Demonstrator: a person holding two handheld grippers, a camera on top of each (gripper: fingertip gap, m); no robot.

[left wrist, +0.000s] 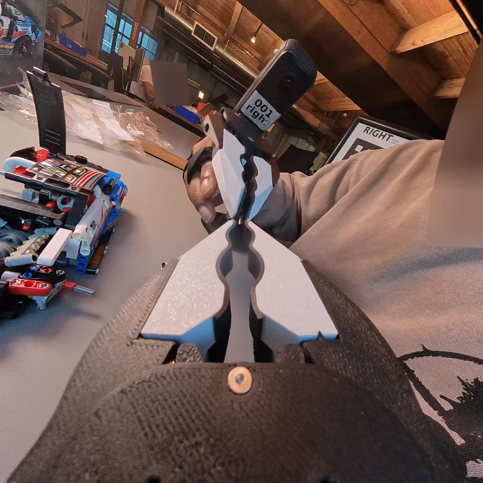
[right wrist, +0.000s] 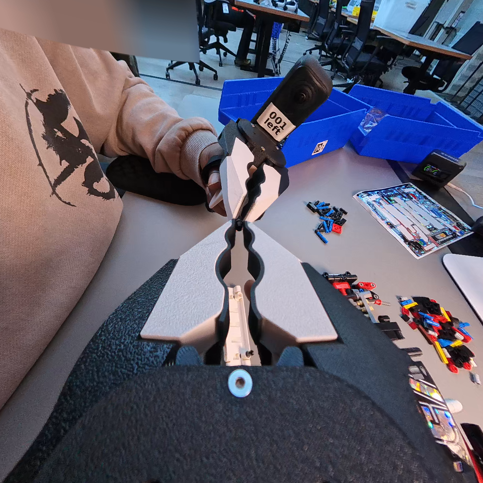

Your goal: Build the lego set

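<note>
Left tongs and right tongs tip-to-tip, small black pin pinched between

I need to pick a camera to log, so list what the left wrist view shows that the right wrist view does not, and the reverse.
Left wrist view only: the part-built lego car and clear plastic bags.
Right wrist view only: blue bins, a sticker sheet, a pile of loose pins.
Both: the left gripper and right gripper meeting tip to tip on a small black pin above the grey table.
</note>
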